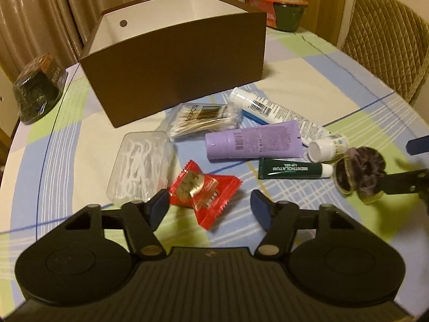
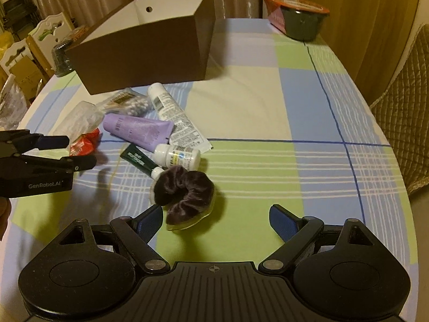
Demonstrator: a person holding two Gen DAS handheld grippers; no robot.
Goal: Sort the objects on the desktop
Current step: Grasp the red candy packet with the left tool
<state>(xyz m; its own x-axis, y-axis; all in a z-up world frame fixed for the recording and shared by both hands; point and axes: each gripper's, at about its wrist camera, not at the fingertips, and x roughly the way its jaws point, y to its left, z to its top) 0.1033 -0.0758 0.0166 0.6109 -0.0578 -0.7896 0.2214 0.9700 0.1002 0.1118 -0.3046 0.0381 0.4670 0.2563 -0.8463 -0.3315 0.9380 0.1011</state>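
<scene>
Brown box (image 1: 174, 61) with white inner walls sits ahead of both grippers, open top; visible part of the inside shows only a round hole in the far wall, floor is hidden. Clear case (image 1: 140, 165) just ahead-left of the left gripper (image 1: 210, 209) holds white floss picks. Clear bag (image 1: 203, 119) marked 100PCS, holding cotton swabs, lies just in front of the box. Left gripper: jaws spread, holding nothing, red candy wrapper (image 1: 205, 189) lying on the cloth between its fingertips. Ahead of it, a purple tube (image 1: 253, 142) on its side, cap to the left; behind that a white tube (image 1: 276, 110) with barcode and small print, overlapping something blue. Green tube (image 1: 291, 169) reading MENTHOLATUM sits ahead-right, white cap pointing right, near a small white bottle (image 1: 327, 147) on its side. Right gripper (image 2: 215, 218): jaws spread wide, empty. Dark purple scrunchie (image 2: 185, 190) lies just ahead of its left fingertip, on or against a clear yellowish piece I can't identify; whether the pad touches it can't be told. From the right wrist view the white bottle and green tube cap are touching or nearly touching the scrunchie's far side. Left gripper shows at the left edge of that view, over the red wrapper. Everything rests on a table (image 2: 268, 107) under a blue/green/cream plaid cloth. Two noodle bowls: one far left (image 1: 37, 91) in dark wrap, one far right (image 1: 281, 10) with a red lid. Quilted chair (image 1: 388, 40) off to the right.
</scene>
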